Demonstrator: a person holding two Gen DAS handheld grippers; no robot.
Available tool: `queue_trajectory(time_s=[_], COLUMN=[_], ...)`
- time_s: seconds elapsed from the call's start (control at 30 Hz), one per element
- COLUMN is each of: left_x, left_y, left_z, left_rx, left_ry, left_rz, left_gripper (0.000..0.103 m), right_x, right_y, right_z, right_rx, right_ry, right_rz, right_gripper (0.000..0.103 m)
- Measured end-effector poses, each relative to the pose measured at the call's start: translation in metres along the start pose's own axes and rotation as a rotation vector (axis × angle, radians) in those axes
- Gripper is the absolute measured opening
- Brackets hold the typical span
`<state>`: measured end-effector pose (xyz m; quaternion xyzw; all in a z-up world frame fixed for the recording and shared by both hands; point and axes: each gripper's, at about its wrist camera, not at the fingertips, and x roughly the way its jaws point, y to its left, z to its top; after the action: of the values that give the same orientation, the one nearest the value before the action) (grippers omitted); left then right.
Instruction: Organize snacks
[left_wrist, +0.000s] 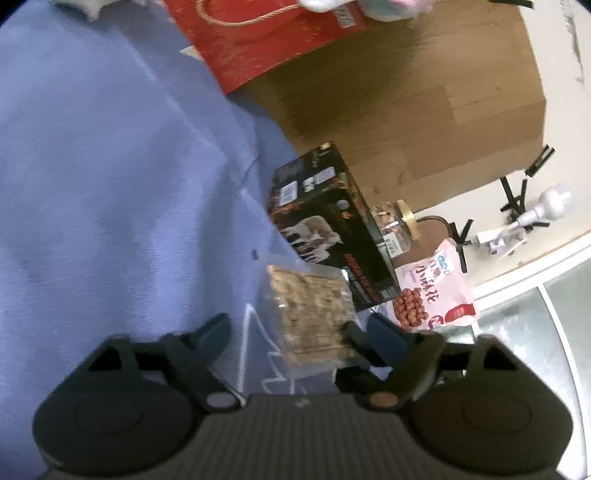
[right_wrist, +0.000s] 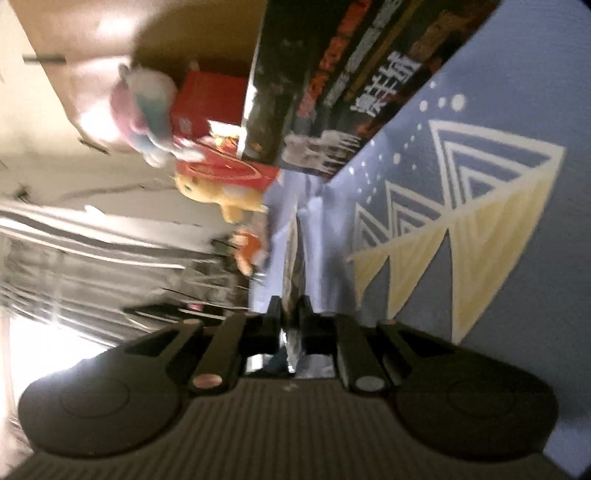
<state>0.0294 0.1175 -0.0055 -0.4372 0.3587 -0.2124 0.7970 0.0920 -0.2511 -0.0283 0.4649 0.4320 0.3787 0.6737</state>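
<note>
Cracker pack (left_wrist: 312, 317) between left claw (left_wrist: 284, 328) fingers

Ahead of the left tongs (left_wrist: 286, 328): one clear pack of grain bars (left_wrist: 310, 314), one black box (left_wrist: 328, 221), one pink peanut bag (left_wrist: 436, 291), one glass jar (left_wrist: 397, 229), one red gift bag (left_wrist: 266, 40).

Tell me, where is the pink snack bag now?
In the left wrist view, the pink snack bag stands at centre right, beside the black box and just below the gold-lidded jar.
</note>
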Motion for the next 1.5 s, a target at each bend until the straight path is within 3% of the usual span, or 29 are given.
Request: queue_trajectory(time_s=[0.1, 0.17, 0.2, 0.23, 0.5, 0.63, 0.7, 0.77, 0.8, 0.97, 1.03, 1.17, 1.23, 1.4, 1.5], left_x=[0.008, 0.018, 0.024, 0.031, 0.094, 0.139, 0.157, 0.166, 0.167, 0.155, 0.146, 0.124, 0.110, 0.084, 0.073], left_y=[-0.010, -0.023, -0.032, -0.042, -0.129, -0.151, -0.154, -0.153, -0.152, -0.149, -0.150, -0.155, -0.156, -0.150, -0.149], left_z=[0.001, 0.004, 0.007, 0.010, 0.046, 0.064, 0.068, 0.069, 0.070, 0.060, 0.055, 0.039, 0.029, 0.004, -0.012], left_rx=[0.004, 0.034, 0.064, 0.094, 0.344, 0.410, 0.434, 0.463, 0.471, 0.473, 0.477, 0.484, 0.493, 0.500, 0.530], left_ry=[0.023, 0.040, 0.058, 0.073, 0.074, 0.077, 0.064, 0.021, 0.009, -0.016, -0.025, -0.048, -0.059, -0.064, -0.078], left_rz=[-0.036, -0.057, -0.063, -0.066, -0.018, 0.054, 0.118, 0.207, 0.222, 0.207, 0.198, 0.179, 0.178, 0.211, 0.271], left_gripper=[0.086, 0.068, 0.052, 0.043, 0.042, 0.042, 0.043, 0.047, 0.048, 0.052, 0.055, 0.060, 0.065, 0.071, 0.078], right_x=[-0.008, -0.012, -0.014, -0.016, -0.043, -0.037, -0.027, -0.016, -0.013, -0.022, -0.021, -0.017, -0.023, -0.033, -0.036], right_y=[0.007, 0.017, 0.022, 0.030, 0.091, 0.110, 0.115, 0.119, 0.118, 0.101, 0.100, 0.107, 0.111, 0.118, 0.121], right_z=[-0.001, 0.001, 0.003, 0.005, 0.044, 0.064, 0.064, 0.050, 0.043, 0.026, 0.024, 0.025, 0.021, 0.025, 0.040], right_rx=[-0.007, -0.031, -0.051, -0.079, -0.370, -0.550, -0.683, -0.842, -0.902, -0.904, -0.926, -0.932, -0.930, -0.889, -0.849], right_ry=[-0.006, -0.009, -0.015, -0.027, -0.242, -0.352, -0.416, -0.518, -0.553, -0.566, -0.560, -0.527, -0.528, -0.605, -0.613], right_rz=[0.058, 0.076, 0.080, 0.077, -0.090, -0.313, -0.495, -0.696, -0.745, -0.675, -0.691, -0.686, -0.661, -0.658, -0.668], right_gripper=[0.011, 0.011, 0.011, 0.011, 0.015, 0.031, 0.040, 0.042, 0.044, 0.044, 0.046, 0.058, 0.057, 0.057, 0.056])
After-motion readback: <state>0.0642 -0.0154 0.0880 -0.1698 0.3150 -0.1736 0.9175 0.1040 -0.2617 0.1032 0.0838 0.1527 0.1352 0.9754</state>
